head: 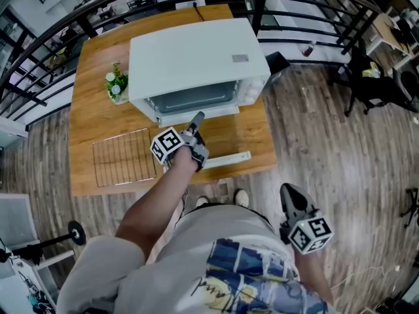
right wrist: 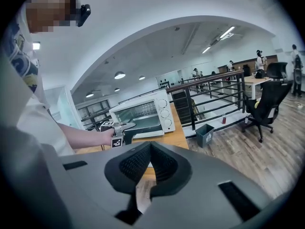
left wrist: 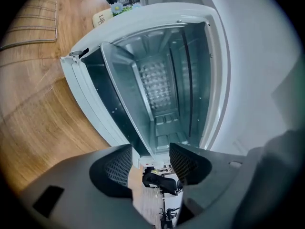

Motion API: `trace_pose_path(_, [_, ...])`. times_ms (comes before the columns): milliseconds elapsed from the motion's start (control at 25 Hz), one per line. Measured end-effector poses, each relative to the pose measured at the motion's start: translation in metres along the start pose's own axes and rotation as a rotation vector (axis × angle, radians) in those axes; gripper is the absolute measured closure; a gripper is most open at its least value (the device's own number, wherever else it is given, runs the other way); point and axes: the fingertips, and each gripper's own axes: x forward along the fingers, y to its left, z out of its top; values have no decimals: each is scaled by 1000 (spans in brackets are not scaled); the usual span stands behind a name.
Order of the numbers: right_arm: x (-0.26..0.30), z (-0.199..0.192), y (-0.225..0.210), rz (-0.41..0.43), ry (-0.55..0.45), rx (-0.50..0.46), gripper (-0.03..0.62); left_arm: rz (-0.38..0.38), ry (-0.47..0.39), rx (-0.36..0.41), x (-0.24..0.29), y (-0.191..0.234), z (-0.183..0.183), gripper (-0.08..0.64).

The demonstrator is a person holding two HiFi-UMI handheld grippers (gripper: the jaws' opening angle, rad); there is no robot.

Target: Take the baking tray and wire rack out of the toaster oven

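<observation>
The white toaster oven (head: 196, 57) stands on the wooden table (head: 91, 116) with its door (head: 196, 114) folded down. The wire rack (head: 124, 157) lies flat on the table to the oven's left. My left gripper (head: 198, 118) reaches level toward the oven's mouth. In the left gripper view, which is rolled sideways, its jaws (left wrist: 151, 151) stand open. They straddle the near end of a grey metal sheet (left wrist: 125, 89) lying just above the dark door glass (left wrist: 97, 87); I cannot tell whether this is the baking tray. My right gripper (head: 288, 191) hangs by the person's hip, shut and empty (right wrist: 150, 144).
A small flower pot (head: 116, 84) sits on the table left of the oven. A narrow white bar (head: 226, 159) lies near the table's front edge. A black railing (head: 308, 18) runs behind the table, with an office chair (head: 366, 77) and a grey bin (right wrist: 205, 135) beyond.
</observation>
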Motion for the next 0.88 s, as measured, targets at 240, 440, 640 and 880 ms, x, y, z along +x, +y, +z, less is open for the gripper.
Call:
trace_pose_path(240, [-7,-4,0,-49,-10,15,591,13,2,-34,18,15,7,318])
trace_pose_path(440, [-11,-6,1,-73,-5,16,591,18,-19,-59,33,23,17,318])
trace_pose_path(640, [-14,-6,-3,-91,1,24,591,30,-46,-91,44,31,24,318])
trace_pose_path(880, [-7,-4,-4,-82,8,24,591,41,-75,-122,55,39,34,367])
